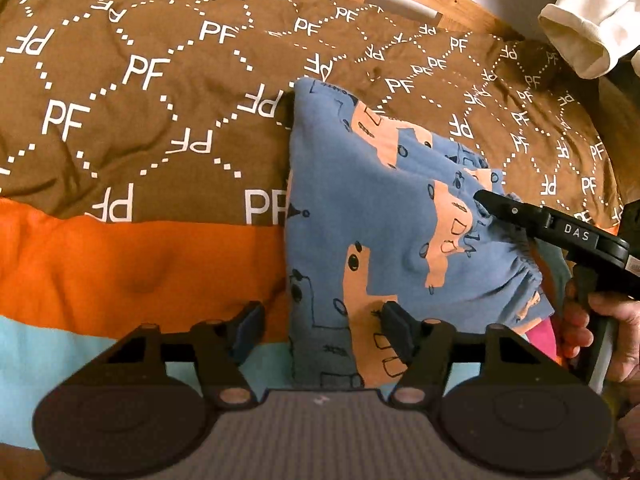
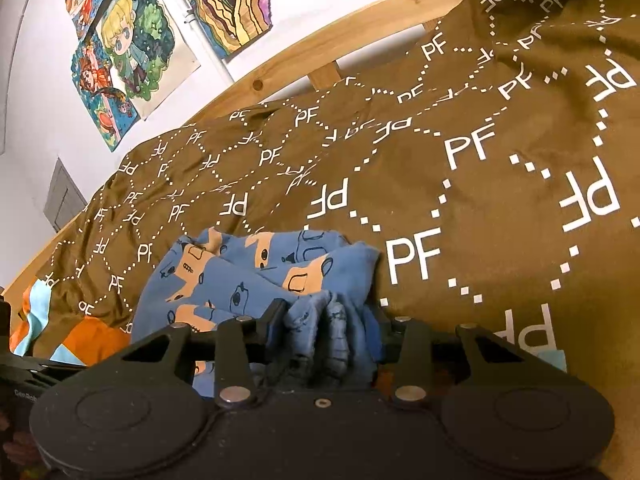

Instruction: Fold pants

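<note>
In the left wrist view, blue pants (image 1: 360, 216) with orange truck prints lie folded on a brown "PF" duvet (image 1: 140, 92); the left gripper (image 1: 324, 330) straddles their near edge, jaws apart, pads not pressing. In the right wrist view, the right gripper (image 2: 332, 326) has bunched pants cloth clamped between its jaws.

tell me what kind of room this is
Most likely a child's bedroom: a wooden bed frame edges a brown PF-print duvet, colourful cartoon drawings hang on the wall, and blue printed pants lie on the bed.
</note>
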Tool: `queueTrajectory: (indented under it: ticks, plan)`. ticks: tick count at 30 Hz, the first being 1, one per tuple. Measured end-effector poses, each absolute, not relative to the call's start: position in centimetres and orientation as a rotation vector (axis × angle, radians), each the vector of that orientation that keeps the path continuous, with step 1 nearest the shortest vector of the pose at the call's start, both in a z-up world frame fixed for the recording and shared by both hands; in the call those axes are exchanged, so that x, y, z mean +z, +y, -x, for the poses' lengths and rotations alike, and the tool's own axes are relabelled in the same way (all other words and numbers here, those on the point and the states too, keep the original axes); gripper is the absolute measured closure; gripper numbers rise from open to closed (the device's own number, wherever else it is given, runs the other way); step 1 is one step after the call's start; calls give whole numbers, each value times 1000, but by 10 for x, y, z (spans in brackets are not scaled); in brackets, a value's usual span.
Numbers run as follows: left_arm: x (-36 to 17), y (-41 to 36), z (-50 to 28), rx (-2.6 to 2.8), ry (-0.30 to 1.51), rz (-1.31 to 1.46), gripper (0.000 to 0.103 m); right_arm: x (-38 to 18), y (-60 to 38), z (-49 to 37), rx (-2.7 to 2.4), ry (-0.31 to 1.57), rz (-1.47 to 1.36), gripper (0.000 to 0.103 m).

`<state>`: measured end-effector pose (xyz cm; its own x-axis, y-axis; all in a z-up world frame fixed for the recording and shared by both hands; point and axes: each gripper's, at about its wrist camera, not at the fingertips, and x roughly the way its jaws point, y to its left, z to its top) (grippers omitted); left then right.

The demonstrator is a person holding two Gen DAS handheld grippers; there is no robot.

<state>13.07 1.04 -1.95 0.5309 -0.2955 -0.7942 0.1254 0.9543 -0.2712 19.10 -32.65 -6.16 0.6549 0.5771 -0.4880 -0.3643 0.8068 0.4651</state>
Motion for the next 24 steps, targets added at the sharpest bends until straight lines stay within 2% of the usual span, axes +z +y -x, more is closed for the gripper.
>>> queueTrajectory:
  ticks: [5,16,20,24]
  plan:
    - [-19,11,-132,-262,994,207,45,-62,-325,-191,543,664,-334,60]
    - [-19,10,-133,-259,1005,211,48,-63,-323,-190,532,662,-323,60]
    - [-19,9,-135,-270,1014,219,58,-61,-317,-187,518,651,-282,62]
    - [-17,10,-135,-271,1013,201,70,-52,-301,-175,475,606,-165,69]
